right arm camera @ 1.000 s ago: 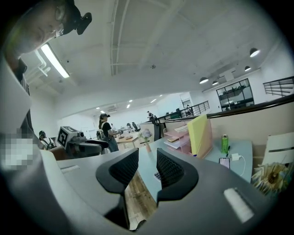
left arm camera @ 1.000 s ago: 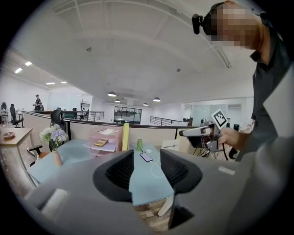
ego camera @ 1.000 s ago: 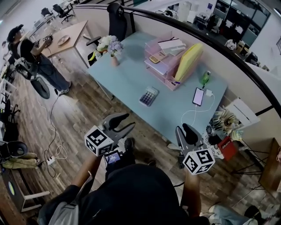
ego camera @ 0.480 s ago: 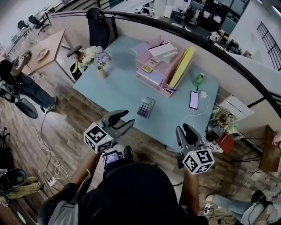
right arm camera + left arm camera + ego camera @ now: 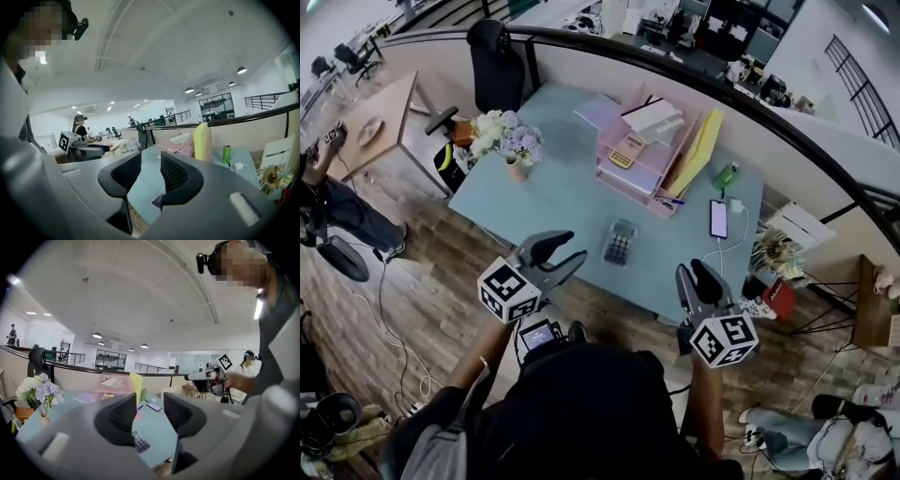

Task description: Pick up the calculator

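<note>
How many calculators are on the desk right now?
2. A grey calculator lies on the blue table near its front edge. A yellowish calculator sits in the pink desk organiser behind it. More could be hidden inside the organiser's trays.

Counted on the tabletop [image 5: 562, 202]: two calculators, a grey calculator [image 5: 621, 243] and a yellowish calculator [image 5: 623, 157]; one phone [image 5: 718, 218]; one green can [image 5: 725, 176]; one flower vase [image 5: 515, 150]; one pink tray stack [image 5: 649, 169]; one yellow folder [image 5: 696, 150]. Alongside, one office chair [image 5: 492, 64]. Two grippers: left gripper [image 5: 572, 247], right gripper [image 5: 692, 272].
</note>
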Demonstrator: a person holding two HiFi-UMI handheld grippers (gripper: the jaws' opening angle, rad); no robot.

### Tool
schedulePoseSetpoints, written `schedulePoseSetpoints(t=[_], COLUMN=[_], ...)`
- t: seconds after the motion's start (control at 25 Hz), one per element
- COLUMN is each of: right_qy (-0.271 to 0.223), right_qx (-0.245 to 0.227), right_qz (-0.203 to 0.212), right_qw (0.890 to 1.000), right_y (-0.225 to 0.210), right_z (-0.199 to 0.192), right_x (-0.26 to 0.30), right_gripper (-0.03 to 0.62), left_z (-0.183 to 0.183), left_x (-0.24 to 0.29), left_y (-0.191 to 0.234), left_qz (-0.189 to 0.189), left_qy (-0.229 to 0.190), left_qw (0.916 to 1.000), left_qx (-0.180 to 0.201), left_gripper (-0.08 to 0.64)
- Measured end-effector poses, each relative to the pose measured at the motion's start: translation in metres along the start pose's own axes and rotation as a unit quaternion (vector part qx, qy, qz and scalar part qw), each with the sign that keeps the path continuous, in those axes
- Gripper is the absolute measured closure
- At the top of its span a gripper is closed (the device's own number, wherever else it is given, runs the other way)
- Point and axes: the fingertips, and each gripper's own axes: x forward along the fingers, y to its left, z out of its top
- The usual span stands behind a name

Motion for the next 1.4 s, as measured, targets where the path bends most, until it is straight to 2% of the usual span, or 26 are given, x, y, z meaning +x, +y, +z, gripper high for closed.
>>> schedulePoseSetpoints(t=[0.4, 0.72, 1.16, 1.4], right_qy=[0.027, 0.053, 0.116, 0.159], right_qx=[-0.003, 0.017, 0.059, 0.088], right_qz=[0.014, 0.056, 0.107, 0.117], right_qw=[1.0, 0.997, 0.986, 0.976], right_y=[0.016, -0.008, -0.07, -0.1], right_z=[-0.01, -0.032, -0.094, -0.149], right_x=[0.058, 0.118, 0.198, 0.23], right_gripper=[0.48, 0.48, 0.479, 0.478], left_z=[-0.007, -0.016, -0.029, -0.04], left_x=[-0.02, -0.033, -0.03, -0.024], left_y=[0.046, 0.075, 0.098, 0.109], left_qz=[0.01, 0.063, 0.138, 0.163], left_qy=[-0.01, -0.001, 0.02, 0.03], left_qw=[0.9998, 0.9976, 0.9882, 0.9822], left_qx=[-0.016, -0.029, -0.063, -0.088], left_gripper=[0.371, 0.371, 0.37, 0.37])
